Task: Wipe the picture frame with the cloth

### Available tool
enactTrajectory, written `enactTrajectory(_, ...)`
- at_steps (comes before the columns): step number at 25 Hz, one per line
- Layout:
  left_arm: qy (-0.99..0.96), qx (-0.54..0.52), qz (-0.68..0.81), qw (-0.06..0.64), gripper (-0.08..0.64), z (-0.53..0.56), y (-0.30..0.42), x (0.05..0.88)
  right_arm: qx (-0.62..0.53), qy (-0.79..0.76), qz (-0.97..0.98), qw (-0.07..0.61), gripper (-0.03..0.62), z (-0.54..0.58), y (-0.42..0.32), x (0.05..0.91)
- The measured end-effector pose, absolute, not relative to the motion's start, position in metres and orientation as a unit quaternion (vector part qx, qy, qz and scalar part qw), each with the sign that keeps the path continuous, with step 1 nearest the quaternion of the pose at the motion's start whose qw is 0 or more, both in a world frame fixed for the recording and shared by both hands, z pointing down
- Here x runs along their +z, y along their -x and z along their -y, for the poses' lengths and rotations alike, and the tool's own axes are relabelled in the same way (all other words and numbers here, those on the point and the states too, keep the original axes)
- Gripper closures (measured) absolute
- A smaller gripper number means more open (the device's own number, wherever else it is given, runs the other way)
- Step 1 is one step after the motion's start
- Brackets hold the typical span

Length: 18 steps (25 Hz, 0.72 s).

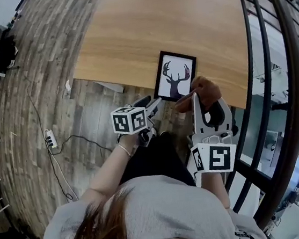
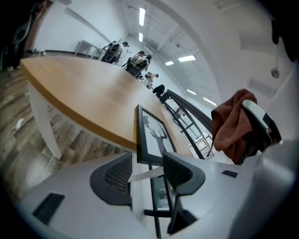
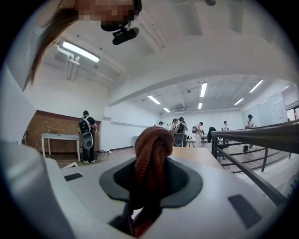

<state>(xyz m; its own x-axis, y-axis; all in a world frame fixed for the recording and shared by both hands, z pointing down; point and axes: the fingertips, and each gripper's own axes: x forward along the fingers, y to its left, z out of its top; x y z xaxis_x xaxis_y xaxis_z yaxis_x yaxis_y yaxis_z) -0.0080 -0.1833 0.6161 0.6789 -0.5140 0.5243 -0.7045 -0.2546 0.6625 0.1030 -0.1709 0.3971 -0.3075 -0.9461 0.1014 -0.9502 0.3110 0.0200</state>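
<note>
The picture frame, black with a deer silhouette on white, lies flat near the front edge of the wooden table. My left gripper is at the frame's near left corner. In the left gripper view its jaws stand open, with the near edge of the frame between their tips; the pads do not press on it. My right gripper is just right of the frame, shut on a bunched rust-brown cloth. The cloth fills the right gripper jaws and also shows as the cloth at the right.
A dark metal railing curves along the right, close to the table's end. A power strip with cable lies on the plank floor at the left. A white table leg stands below the tabletop. Several people stand far off.
</note>
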Motion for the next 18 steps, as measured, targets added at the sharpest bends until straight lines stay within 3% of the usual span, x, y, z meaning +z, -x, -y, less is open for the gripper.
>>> enactTrajectory(10,-0.724,-0.040,0.312,0.614,0.373,0.199,-0.006,0.638,0.028,-0.574,0.816,0.062,0.459,0.186,-0.101,0.415)
enactTrajectory(18,-0.744,-0.081,0.258,0.611,0.374,0.209,-0.015,0.635,0.040,-0.568,0.820,0.066,0.459,0.188,-0.102,0.426)
